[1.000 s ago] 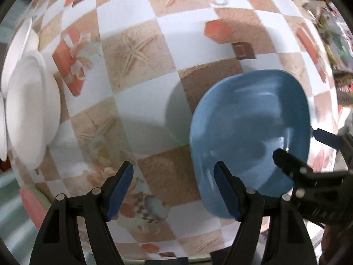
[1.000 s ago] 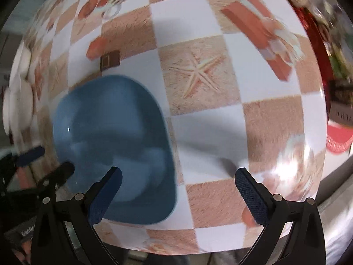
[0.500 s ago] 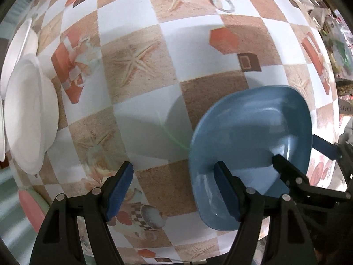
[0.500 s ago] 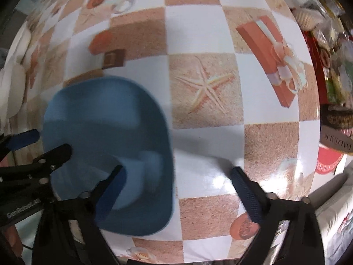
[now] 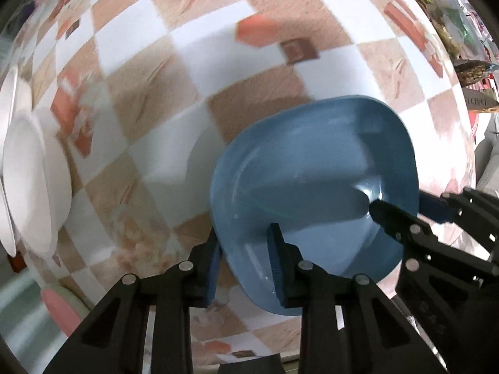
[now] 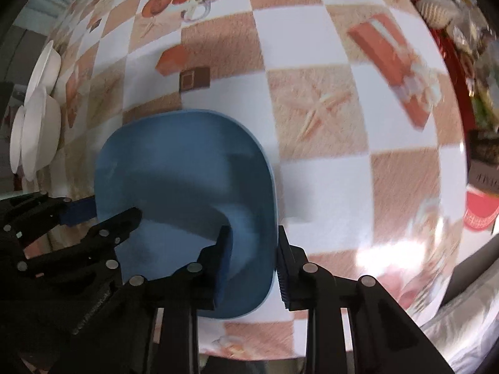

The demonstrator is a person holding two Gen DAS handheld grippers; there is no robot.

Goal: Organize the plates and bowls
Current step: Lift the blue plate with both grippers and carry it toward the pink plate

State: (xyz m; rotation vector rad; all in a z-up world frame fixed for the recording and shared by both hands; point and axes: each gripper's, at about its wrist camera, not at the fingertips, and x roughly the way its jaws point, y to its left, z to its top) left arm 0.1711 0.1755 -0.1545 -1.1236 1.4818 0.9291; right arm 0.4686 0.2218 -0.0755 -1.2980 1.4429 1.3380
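Two grippers clamp one blue bowl (image 5: 315, 193) from opposite sides. The left gripper (image 5: 244, 268) has just been closing, and its blue pads now pinch the bowl's left rim, one pad outside the wall and one inside. The right gripper (image 6: 254, 265) has also just been closing; it grips the bowl's right rim the same way, with the inner pad against the inside wall and the outer pad on the outside. Each camera shows the other gripper reaching in at the far side of the bowl.

The bowl is a rounded square with nothing in it, and it sits over the table (image 6: 327, 187), which is covered by a checked cloth of white and sandy squares printed with starfish, gift boxes and teacups. Whether the bowl touches the cloth cannot be told. Well apart, at the table's left edge, stand several white plates and bowls (image 5: 28, 180), overlapping one another. Packaged goods (image 6: 486, 162) crowd the right edge.
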